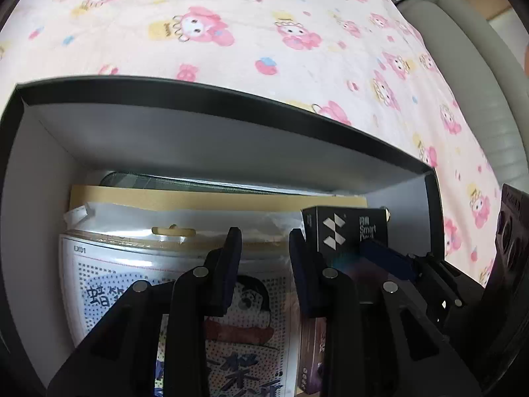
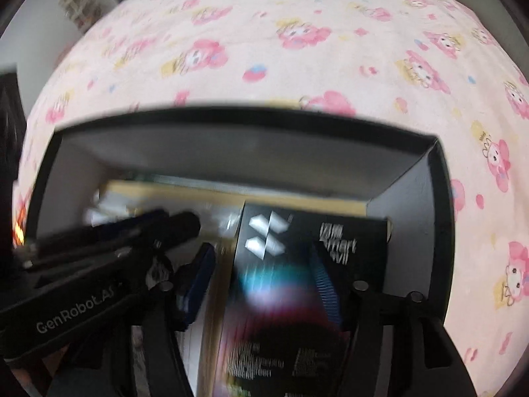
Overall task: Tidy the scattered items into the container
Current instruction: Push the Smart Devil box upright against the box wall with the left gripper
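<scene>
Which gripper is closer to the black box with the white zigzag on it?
Right. The right gripper has its jaws around the black box; the left gripper is beside it, over the cartoon packet.

packets [image 1: 185,297] in container [image 1: 211,139], on bedspread [image 1: 297,33]

The blanket [image 1: 297,49] was pale pink, printed all over with pink-hooded cartoon figures, yellow crowned ones and small blue-and-pink dots. The container [image 1: 231,99] was black on its rim and outer walls, grey-white inside. In it, the small box [image 1: 345,231] was black with white diamond shapes and white lettering; in the right wrist view its lower face showed a blurred teal, pink and dark red smear. The craft kit [image 1: 185,284] was white with a grid of dark dots, blue characters and a cartoon face with a red mouth. Behind it, by the container's far wall, lay a tan card [image 1: 215,197]. The purple packet [image 1: 312,357] sat beside the kit.
</scene>
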